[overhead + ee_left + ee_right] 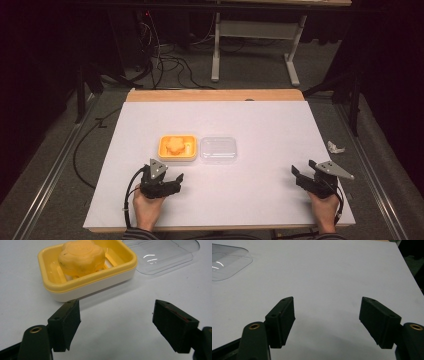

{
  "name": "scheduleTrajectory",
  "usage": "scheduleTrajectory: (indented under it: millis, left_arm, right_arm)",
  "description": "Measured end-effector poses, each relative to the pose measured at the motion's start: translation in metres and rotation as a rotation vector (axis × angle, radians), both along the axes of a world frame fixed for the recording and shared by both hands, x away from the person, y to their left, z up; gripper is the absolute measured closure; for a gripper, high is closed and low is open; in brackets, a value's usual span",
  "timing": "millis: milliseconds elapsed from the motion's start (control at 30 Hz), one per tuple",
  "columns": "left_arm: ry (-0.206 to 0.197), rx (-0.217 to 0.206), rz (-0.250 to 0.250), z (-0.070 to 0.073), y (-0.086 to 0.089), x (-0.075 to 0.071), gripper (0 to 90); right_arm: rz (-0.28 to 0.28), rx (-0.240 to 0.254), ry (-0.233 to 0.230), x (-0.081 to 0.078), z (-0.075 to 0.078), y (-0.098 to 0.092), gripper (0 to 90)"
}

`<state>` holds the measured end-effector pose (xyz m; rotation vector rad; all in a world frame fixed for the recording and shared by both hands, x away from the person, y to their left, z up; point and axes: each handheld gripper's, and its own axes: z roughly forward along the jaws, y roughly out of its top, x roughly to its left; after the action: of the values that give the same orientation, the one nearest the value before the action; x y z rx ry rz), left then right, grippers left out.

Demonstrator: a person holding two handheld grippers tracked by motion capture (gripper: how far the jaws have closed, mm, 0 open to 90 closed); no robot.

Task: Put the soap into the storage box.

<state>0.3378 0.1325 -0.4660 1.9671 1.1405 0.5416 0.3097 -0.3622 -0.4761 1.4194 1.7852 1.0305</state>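
Note:
A yellow soap dish [190, 153] [51, 283] sits near the middle of the white table and holds an orange flower-shaped soap [174, 145] [81, 256]. Its clear plastic lid [218, 149] [160, 255] [227, 261] lies flat just to the right of it. My left gripper [172, 178] [116, 322] is open just short of the dish, nothing between its jaws. My right gripper [301, 172] [327, 320] is open too, low over bare table at the right front, well away from the lid.
A crumpled white scrap [335, 146] lies on the floor off the table's right edge. Beyond the far wooden edge [215, 95] are cables and a white table frame [216, 45]. White tabletop [260, 120] stretches behind and between the grippers.

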Motion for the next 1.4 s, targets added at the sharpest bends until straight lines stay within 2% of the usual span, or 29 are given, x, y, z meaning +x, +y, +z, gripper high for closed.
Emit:
scheduleTrajectory:
  millis: [400, 967, 1400]
  left_arm:
    - [-0.004, 0.030, 0.001, -0.008, -0.008, 0.004, 22.9]
    - [-0.018, 0.017, -0.002, -0.014, -0.015, 0.008, 22.9]
    - [-0.032, 0.023, -0.003, -0.017, -0.019, 0.008, 22.7]
  right_arm:
    - [-0.002, 0.002, 0.000, 0.000, 0.000, 0.000, 29.0]
    - [-0.001, 0.002, 0.000, 0.000, 0.000, 0.000, 29.0]
    - [-0.001, 0.001, 0.000, 0.000, 0.000, 0.000, 29.0]
